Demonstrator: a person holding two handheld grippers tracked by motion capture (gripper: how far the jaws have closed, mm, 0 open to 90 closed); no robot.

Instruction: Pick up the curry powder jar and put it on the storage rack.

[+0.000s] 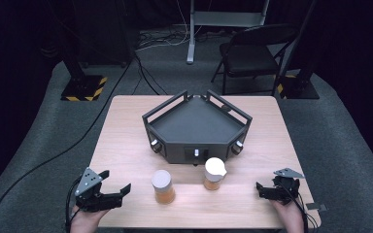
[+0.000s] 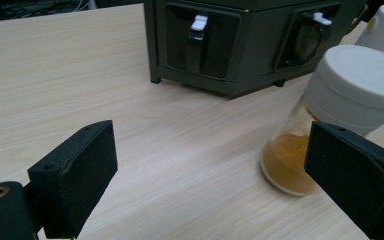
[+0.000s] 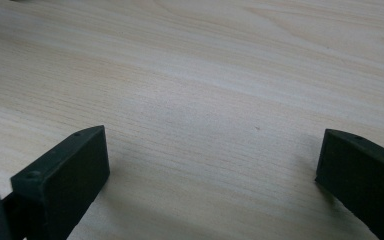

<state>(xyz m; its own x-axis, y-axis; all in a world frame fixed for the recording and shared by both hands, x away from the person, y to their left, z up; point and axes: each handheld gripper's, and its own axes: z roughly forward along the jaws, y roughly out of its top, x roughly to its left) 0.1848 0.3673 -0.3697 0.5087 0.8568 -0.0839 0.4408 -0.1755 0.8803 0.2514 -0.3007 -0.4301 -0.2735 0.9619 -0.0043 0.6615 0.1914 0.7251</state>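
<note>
jar with the flat white lid (image 1: 163,186) stands upright on the wooden table (image 1: 126,126), long axis vertical, lid up, orange-brown powder settled in its lower part. it sits in front of the dark angular machine (image 1: 196,127), near the table's front edge, and a second jar with a spouted white cap (image 1: 214,173) stands just beside it on the right, also upright and apart from it.

left gripper (image 1: 114,187) is held in the person's left hand (image 1: 85,221) at the front left corner of the table, jaws pointing toward the flat-lidded jar. its jaws are spread wide and hold nothing; in the left gripper view the jar (image 2: 330,120) shows partly behind the right-hand jaw, leaning in the frame because the camera is tilted, and no pad presses on it.

right gripper (image 1: 263,190) rests low at the front right of the table in the person's right hand (image 1: 291,213), well apart from both jars. its jaws are spread wide too, with bare tabletop (image 3: 205,100) between them and nothing pinched.
</note>
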